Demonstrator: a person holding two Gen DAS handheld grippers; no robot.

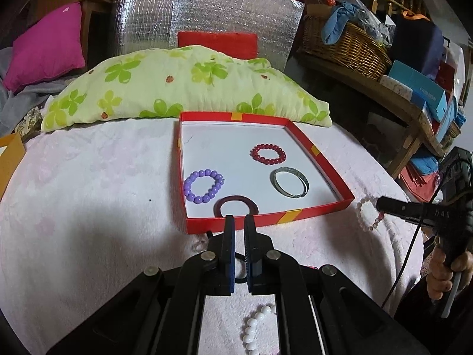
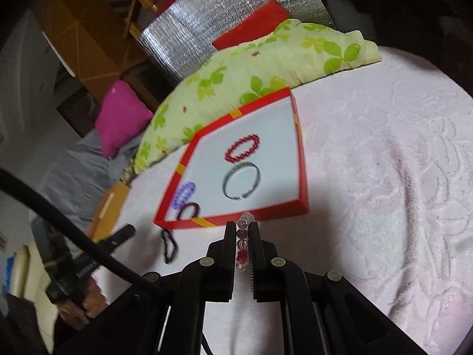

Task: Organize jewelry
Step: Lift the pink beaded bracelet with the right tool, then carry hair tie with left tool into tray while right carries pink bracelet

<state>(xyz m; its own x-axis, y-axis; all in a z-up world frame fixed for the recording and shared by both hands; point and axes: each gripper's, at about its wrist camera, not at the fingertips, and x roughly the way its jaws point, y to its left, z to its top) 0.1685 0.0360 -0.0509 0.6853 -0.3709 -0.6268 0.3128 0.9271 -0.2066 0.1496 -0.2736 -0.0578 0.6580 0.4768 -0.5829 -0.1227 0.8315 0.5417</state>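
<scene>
My right claw (image 2: 243, 224) is clamped on a pink bead bracelet (image 2: 241, 245) at lower centre, just short of the red box (image 2: 301, 159); I should lift it clear over the rim before letting go.

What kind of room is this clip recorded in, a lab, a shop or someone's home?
Most likely a home, probably a bedroom: the work surface looks like a bed under a pale pink cover, with a leaf-print pillow and a magenta cushion behind, and a wicker basket on a cluttered wooden shelf.
</scene>
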